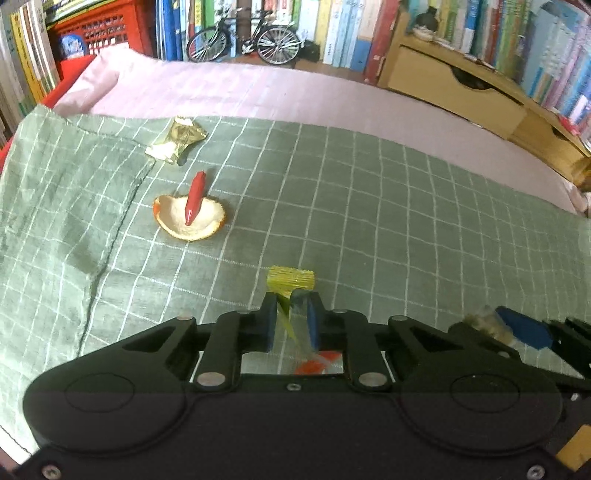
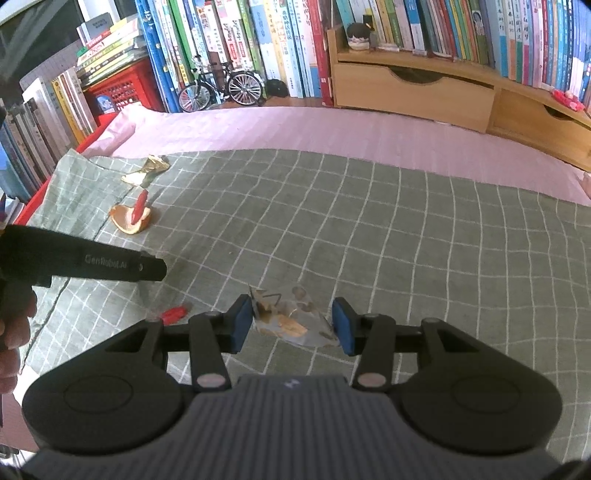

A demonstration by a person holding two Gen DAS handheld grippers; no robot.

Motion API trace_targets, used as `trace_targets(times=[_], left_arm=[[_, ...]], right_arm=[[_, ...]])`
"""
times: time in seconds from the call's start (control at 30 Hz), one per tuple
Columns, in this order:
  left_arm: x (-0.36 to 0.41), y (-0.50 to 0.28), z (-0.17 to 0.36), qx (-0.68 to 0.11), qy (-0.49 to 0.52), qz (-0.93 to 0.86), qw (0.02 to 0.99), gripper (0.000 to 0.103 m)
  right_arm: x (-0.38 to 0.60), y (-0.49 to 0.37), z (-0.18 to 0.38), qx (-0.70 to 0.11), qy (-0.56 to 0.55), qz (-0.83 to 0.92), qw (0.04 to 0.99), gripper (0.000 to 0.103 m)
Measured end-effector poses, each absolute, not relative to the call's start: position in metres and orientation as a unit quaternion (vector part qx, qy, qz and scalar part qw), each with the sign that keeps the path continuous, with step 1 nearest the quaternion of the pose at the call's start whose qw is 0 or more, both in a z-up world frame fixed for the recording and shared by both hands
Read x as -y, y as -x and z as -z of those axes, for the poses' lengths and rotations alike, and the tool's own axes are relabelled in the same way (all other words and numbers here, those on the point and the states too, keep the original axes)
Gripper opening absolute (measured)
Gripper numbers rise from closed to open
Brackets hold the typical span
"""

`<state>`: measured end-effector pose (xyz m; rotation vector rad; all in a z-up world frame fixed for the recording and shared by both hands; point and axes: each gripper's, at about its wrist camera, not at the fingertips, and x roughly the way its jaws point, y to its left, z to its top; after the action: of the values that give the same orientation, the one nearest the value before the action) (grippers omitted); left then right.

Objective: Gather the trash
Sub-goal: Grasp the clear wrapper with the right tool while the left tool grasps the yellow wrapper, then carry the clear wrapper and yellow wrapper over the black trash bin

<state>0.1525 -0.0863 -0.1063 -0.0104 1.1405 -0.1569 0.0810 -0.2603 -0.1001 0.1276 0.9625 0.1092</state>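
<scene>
1. The left hand-held gripper (image 1: 291,306) is nearly closed, its blue pads pinching a clear wrapper (image 1: 290,282) with a ribbed yellow end and a red-printed tail; the yellow end sticks out beyond the fingertips, above the green checked cloth (image 1: 369,206).
2. The right hand-held gripper (image 2: 291,321) stands part open around a crumpled, translucent brown-printed wrapper (image 2: 291,321) lying on the cloth. The left pad touches it; whether the right pad presses on it I cannot tell.
3. Far left on the cloth lies an orange peel (image 1: 188,219), cup-shaped, its pale inside facing up. A red tapered wrapper (image 1: 194,197) leans in it, point down.
4. Farther still lies a crinkled gold foil wrapper (image 1: 176,140), near the cloth's far edge.
5. In the right wrist view the left tool's black arm (image 2: 85,262) reaches in from the left, with fingers of a hand (image 2: 13,332) at the frame's edge below it. A small red scrap (image 2: 175,314) shows on the cloth just beside the right tool's left finger.
6. The cloth is creased, with a dark fold running down its left side, and lies over a pink striped sheet (image 1: 295,92).
7. Beyond the sheet stand a model bicycle (image 1: 242,40), a red crate (image 1: 99,31), a wooden drawer unit (image 1: 450,85) and rows of books (image 2: 480,33).
8. Nothing lies between either tool and its wrapper.
</scene>
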Motion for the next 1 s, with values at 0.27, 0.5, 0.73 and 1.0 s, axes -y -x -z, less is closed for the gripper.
trace_targets(times=[0.27,0.5,0.73,1.0], left_arm=[[0.074,-0.116,0.08,-0.512,0.005,0.104,0.852,0.008],[0.044,-0.066,0.06,-0.488,0.007,0.117,0.865,0.006],[0.009,-0.014,0.042,-0.468,0.015,0.114,0.876,0.005],[-0.03,0.043,0.024,-0.449,0.03,0.098,0.888,0.005]], right_arm=[[0.248,-0.052,0.08,-0.452,-0.064,-0.03,0.889,0.052],[0.224,-0.014,0.062,-0.439,-0.059,-0.028,0.896,0.05],[0.199,0.029,0.042,-0.425,-0.049,-0.028,0.904,0.05],[0.172,0.066,0.024,-0.412,-0.034,-0.042,0.91,0.049]])
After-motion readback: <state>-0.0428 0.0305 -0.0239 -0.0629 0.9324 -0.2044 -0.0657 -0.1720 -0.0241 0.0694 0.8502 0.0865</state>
